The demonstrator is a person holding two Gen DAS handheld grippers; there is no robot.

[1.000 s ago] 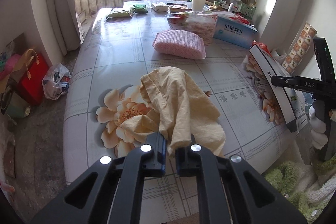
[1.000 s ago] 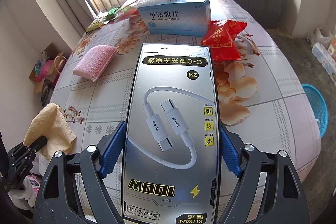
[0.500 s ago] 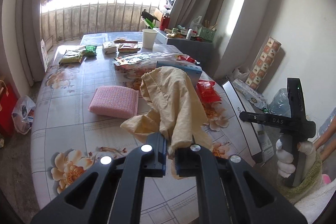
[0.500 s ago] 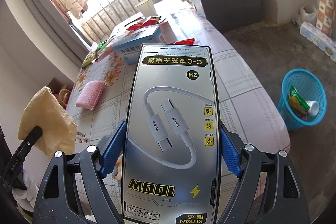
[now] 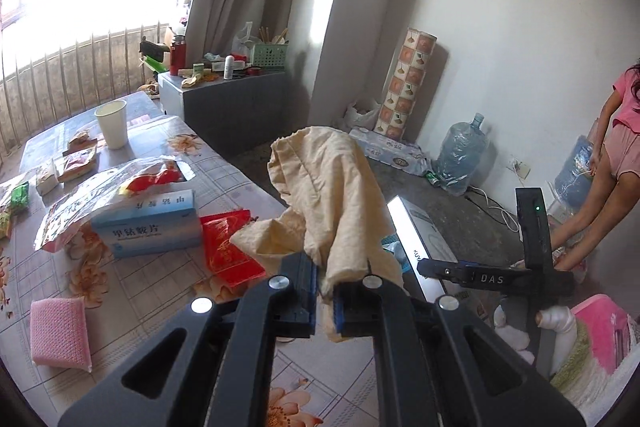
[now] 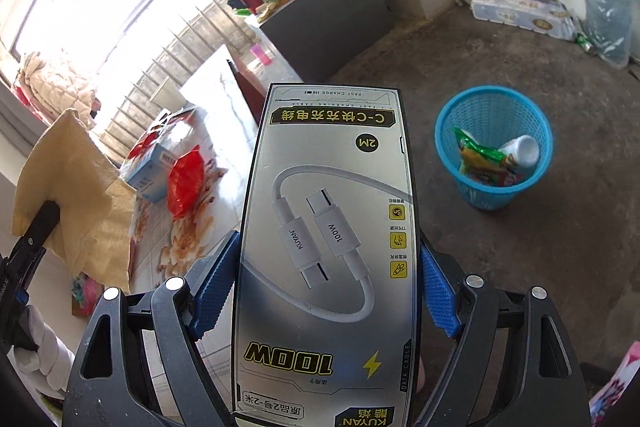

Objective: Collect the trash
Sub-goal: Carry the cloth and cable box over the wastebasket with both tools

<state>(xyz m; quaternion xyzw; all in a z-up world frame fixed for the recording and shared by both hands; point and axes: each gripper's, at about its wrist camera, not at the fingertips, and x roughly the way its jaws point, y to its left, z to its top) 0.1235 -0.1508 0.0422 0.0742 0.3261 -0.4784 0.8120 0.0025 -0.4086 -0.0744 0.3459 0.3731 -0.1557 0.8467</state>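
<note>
My left gripper [image 5: 325, 301] is shut on a crumpled pale-yellow cloth [image 5: 332, 195], held up past the table's edge; the cloth [image 6: 76, 195] also shows at the left of the right wrist view. My right gripper [image 6: 326, 291] is shut on a long silver charging-cable box [image 6: 328, 251], its blue pads pressed on both long sides. A blue plastic waste basket [image 6: 496, 115] stands on the floor to the right of the box, with a green wrapper and a white bottle inside. The box's edge [image 5: 416, 239] appears in the left wrist view, right of the cloth.
On the flowered table [image 5: 132, 279] lie a blue-white medicine box [image 5: 148, 227], a red wrapper [image 5: 228, 247], a pink sponge [image 5: 60, 331], a paper cup [image 5: 112, 123] and snack packets. A grey cabinet [image 5: 236, 111], a water jug [image 5: 460, 155] and a person [image 5: 612, 151] stand around the concrete floor.
Both grippers have swung right, away from the table and toward the open floor, carrying the cloth and the box. The blue basket has come into the right wrist view and moved closer.
</note>
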